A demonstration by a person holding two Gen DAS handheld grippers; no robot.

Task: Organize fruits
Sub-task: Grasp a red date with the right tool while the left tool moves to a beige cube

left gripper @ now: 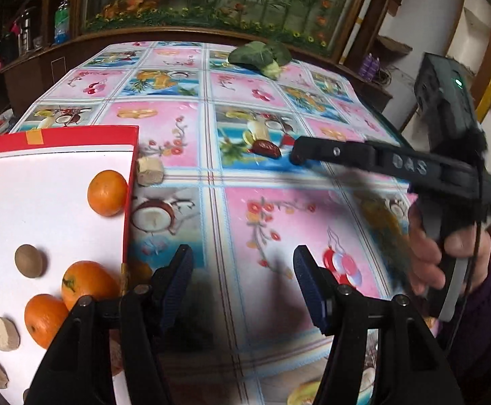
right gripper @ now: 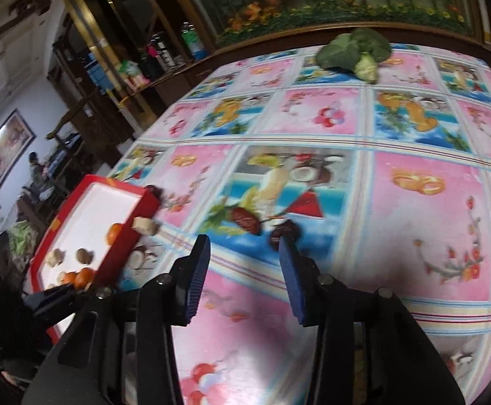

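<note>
Your left gripper (left gripper: 243, 283) sits at the bottom centre of the left wrist view, jaws spread wide with nothing between them; only the patterned tablecloth (left gripper: 262, 222) shows in the gap. Your right gripper (right gripper: 243, 276) fills the bottom centre of the right wrist view, jaws likewise apart and holding nothing; the right-hand finger (right gripper: 291, 270) has its tip just in front of a dark date (right gripper: 287, 231), and contact cannot be told through the blur. A second date (right gripper: 245, 219), reddish brown, lies just left of the first, at mid frame on a blue square of the cloth.

In the left wrist view the right gripper reaches in from the right edge, your hand (left gripper: 448, 256) wrapped around its grip; its tip lies beside the reddish date (left gripper: 267, 150) at mid frame.

The red-rimmed box (left gripper: 53, 135) occupies the left of that view; its white floor carries three oranges (left gripper: 107, 192), a round brown fruit (left gripper: 29, 260) and pale chunks (left gripper: 4, 334) toward lower left; another pale chunk (left gripper: 149, 170) rests on the cloth just outside the box's right wall.

A leafy green vegetable (left gripper: 260, 55) lies at the upper centre, near the table's far edge, well apart from the box.
</note>
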